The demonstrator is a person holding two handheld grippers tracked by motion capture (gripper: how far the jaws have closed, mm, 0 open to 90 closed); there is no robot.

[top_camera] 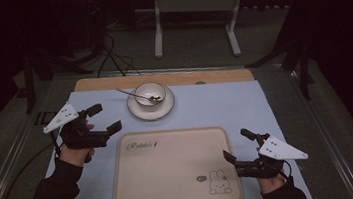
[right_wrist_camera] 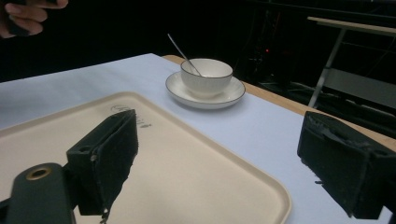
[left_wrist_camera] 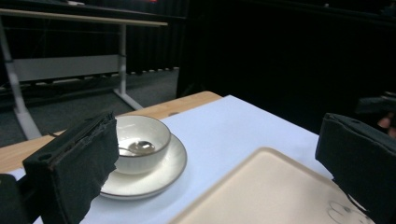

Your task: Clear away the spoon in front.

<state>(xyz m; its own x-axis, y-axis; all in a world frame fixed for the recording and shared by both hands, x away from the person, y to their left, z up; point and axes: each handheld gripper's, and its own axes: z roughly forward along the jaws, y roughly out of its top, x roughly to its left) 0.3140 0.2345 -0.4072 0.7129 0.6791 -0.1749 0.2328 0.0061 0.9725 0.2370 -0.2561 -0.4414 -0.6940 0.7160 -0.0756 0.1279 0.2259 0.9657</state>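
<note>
Table [top_camera: 245,102] covered by a pale blue sheet, with a strip of bare wood along its far edge, was recorded from above and from both grippers. A cream rectangular tray with rounded corners [top_camera: 172,170], printed with a word near its far left corner and a small rabbit drawing near its near right corner, was laid flat at the near middle of the table. A round white saucer with a dark rim line [top_camera: 136,112] was placed beyond the tray, near the far edge and slightly left of centre; a white ceramic bowl [top_camera: 150,93] was seated upright on it. A thin metal spoon [top_camera: 139,96] was rested in the bowl, its handle slanted out over the rim toward the far left.

The left gripper [top_camera: 105,119] was held over the blue sheet near the left edge, just beside the tray's far left corner, its jaws spread wide with nothing between them. In the left gripper view the bowl [left_wrist_camera: 140,148] was seen beyond the left jaw. The right gripper [top_camera: 238,145] was held at the tray's near right corner, close to the rabbit drawing, jaws likewise spread wide and empty. Both grippers were well apart from the bowl.
</note>
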